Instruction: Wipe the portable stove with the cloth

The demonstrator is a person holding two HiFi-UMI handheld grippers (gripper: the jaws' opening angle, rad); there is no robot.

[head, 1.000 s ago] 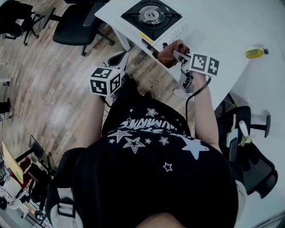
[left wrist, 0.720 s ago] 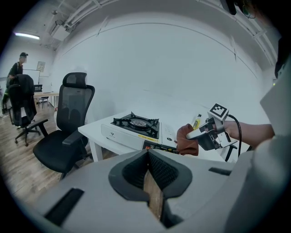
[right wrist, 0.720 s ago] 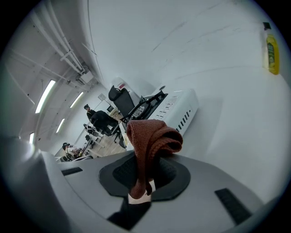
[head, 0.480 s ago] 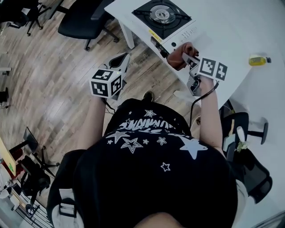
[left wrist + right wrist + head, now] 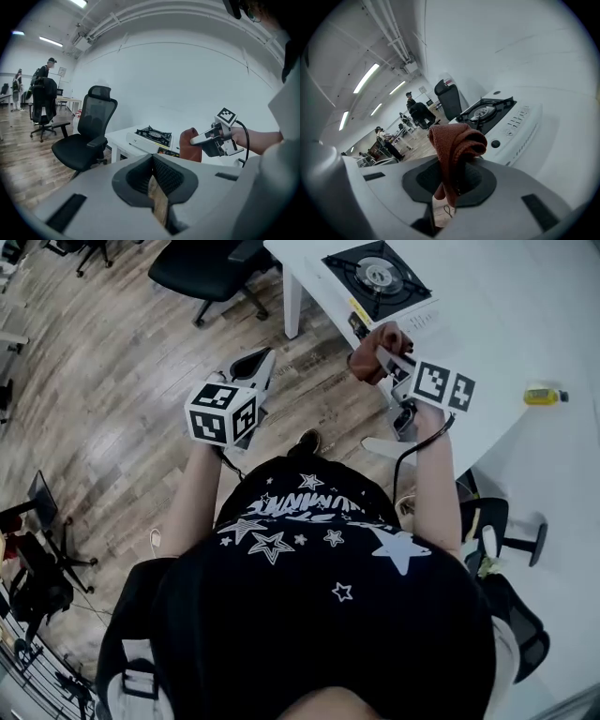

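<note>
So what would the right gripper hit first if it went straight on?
Probably the portable stove, its knob side, just beyond the cloth clamped in the right gripper; it sits slightly right of that line, so not certain.

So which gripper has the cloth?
The right gripper, shut on the red cloth. The left gripper is shut on nothing, out over the floor.

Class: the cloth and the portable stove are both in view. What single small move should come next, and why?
Probably ease the right gripper forward and down until the cloth meets the top of the portable stove. The jaws are clamped on the bunched cloth, which seems to hang short of it; the left gripper is shut and empty.
</note>
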